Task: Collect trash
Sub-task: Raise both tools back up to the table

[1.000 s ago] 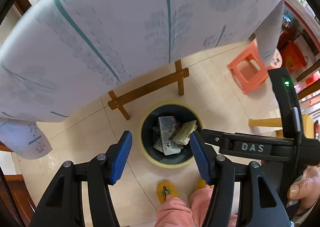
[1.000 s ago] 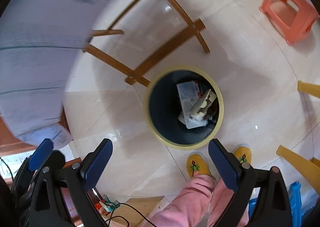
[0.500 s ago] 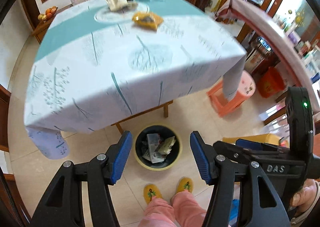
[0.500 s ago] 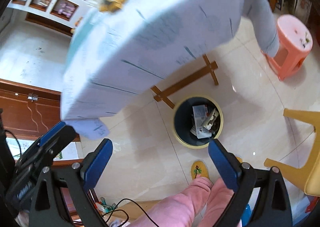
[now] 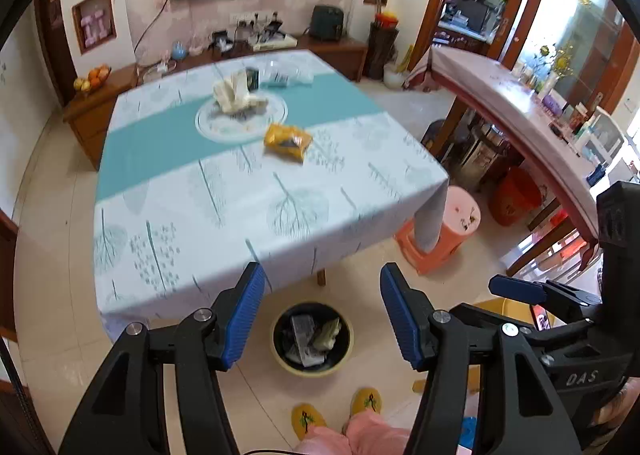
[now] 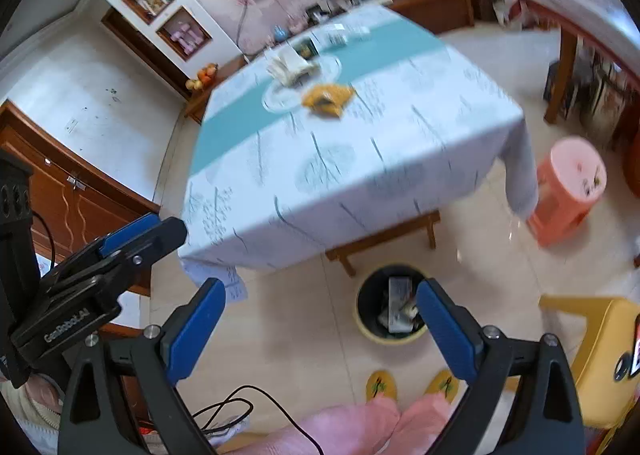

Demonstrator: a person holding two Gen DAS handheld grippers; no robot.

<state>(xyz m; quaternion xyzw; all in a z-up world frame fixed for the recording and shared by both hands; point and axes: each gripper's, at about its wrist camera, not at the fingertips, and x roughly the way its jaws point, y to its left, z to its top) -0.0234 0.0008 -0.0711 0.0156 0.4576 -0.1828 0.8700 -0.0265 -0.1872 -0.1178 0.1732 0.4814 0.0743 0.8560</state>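
Observation:
A round dark bin point(image 5: 312, 339) point(image 6: 390, 309) with a yellow rim stands on the floor by the table's near edge, holding paper and cartons. On the tablecloth lie a yellow snack wrapper point(image 5: 287, 141) point(image 6: 328, 97) and crumpled white paper point(image 5: 236, 95) point(image 6: 290, 65) on a glass plate point(image 5: 212, 123). My left gripper point(image 5: 322, 315) hangs open and empty high above the bin. My right gripper point(image 6: 320, 329) is also open and empty, above the floor left of the bin. Each gripper shows at the side of the other's view.
The table point(image 5: 248, 183) wears a white and teal cloth. A pink stool point(image 5: 448, 231) point(image 6: 568, 187) stands at its right corner, a yellow chair point(image 6: 600, 351) nearer right. Yellow slippers point(image 5: 308, 419) and pink trouser legs of the person are below. A wooden counter point(image 5: 512, 103) runs along the right.
Both grippers have risen from just over the bin to above table height. The tabletop and its litter have come into view, and the bin now looks small and far below.

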